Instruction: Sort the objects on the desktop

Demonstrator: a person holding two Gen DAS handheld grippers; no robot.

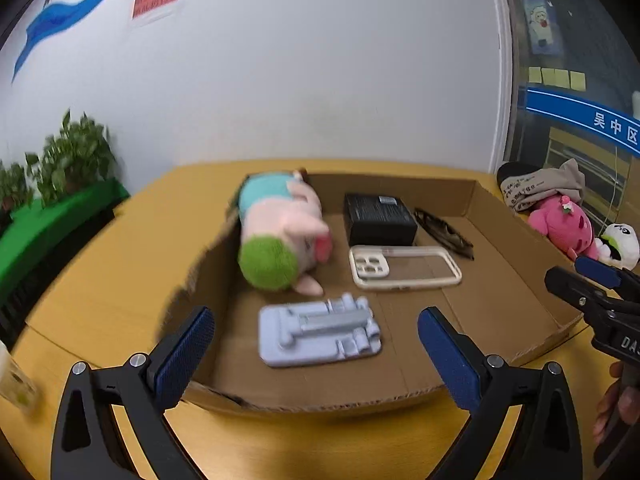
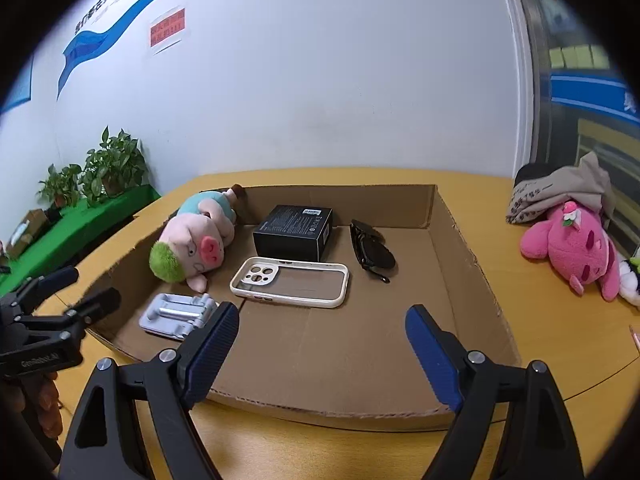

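A shallow cardboard tray (image 1: pixel 516 248) (image 2: pixel 464 264) lies on the yellow table. It holds a pig plush (image 1: pixel 280 236) (image 2: pixel 192 244), a black box (image 1: pixel 378 218) (image 2: pixel 294 232), a clear phone case (image 1: pixel 404 266) (image 2: pixel 290 282), dark sunglasses (image 1: pixel 444 232) (image 2: pixel 372 254) and a grey phone stand (image 1: pixel 320 330) (image 2: pixel 176 314). My left gripper (image 1: pixel 316 352) is open and empty over the tray's near edge, just before the stand. My right gripper (image 2: pixel 322 348) is open and empty over the tray's bare near part; it also shows in the left wrist view (image 1: pixel 588 276).
A pink plush (image 2: pixel 572 248) (image 1: pixel 564 226), a grey cloth toy (image 2: pixel 560 192) and a white plush (image 1: pixel 620 244) lie on the table right of the tray. Potted plants (image 2: pixel 108 168) stand on a green shelf at the left. A white wall is behind.
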